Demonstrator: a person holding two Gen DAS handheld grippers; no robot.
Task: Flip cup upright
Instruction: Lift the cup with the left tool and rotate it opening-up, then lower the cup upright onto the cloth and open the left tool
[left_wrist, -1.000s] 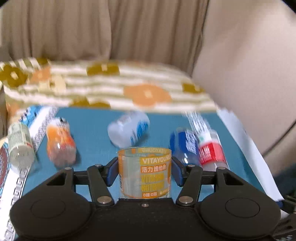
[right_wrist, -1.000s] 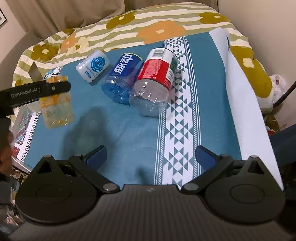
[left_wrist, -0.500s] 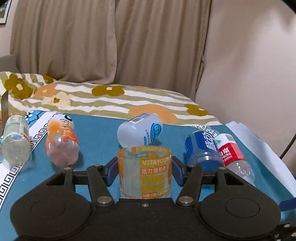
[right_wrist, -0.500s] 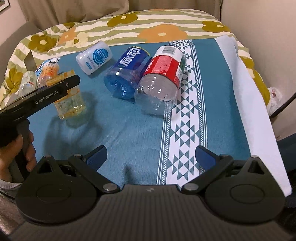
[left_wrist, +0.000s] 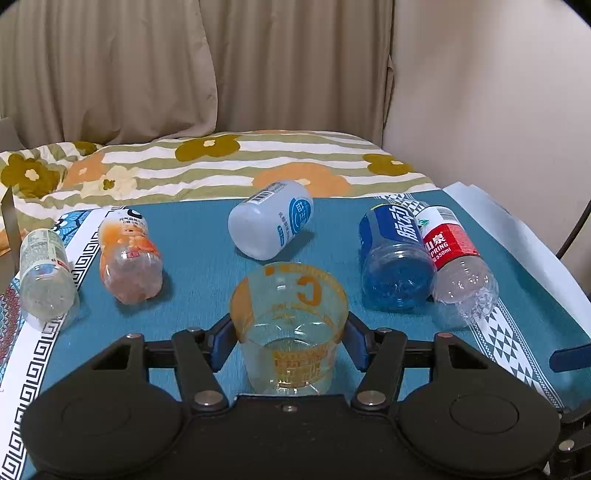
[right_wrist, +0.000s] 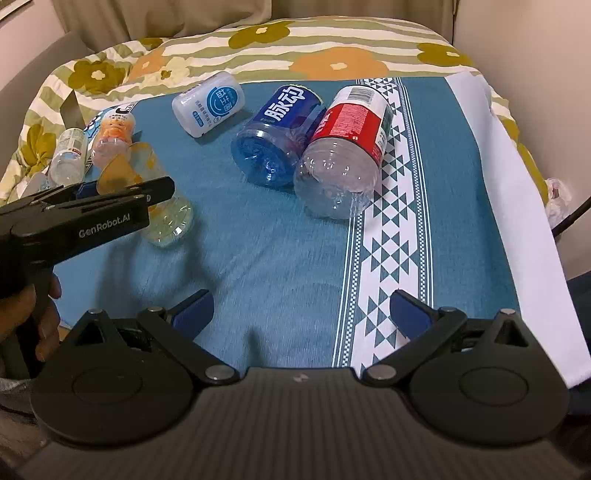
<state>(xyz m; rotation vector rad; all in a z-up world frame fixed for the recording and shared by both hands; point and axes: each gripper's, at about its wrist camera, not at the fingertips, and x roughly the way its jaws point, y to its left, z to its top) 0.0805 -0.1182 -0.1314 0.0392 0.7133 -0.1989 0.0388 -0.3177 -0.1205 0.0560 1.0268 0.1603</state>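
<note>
A clear cup with orange print (left_wrist: 290, 328) sits between the blue pads of my left gripper (left_wrist: 289, 341), which is shut on it. Its open mouth faces up and slightly away, and its base rests on or just above the teal cloth (left_wrist: 199, 266). In the right wrist view the same cup (right_wrist: 162, 206) shows at the left, tilted, with the left gripper body across it. My right gripper (right_wrist: 301, 314) is open and empty above the cloth near its front edge.
Several cut bottles lie on their sides on the cloth: a clear one (left_wrist: 44, 273), an orange one (left_wrist: 129, 258), a white one (left_wrist: 271, 219), a blue one (left_wrist: 395, 258) and a red-labelled one (left_wrist: 458, 266). A floral blanket (left_wrist: 221, 162) lies behind.
My left gripper has tipped forward and lowered, so I now look down into the cup's mouth. The right gripper has barely moved.
</note>
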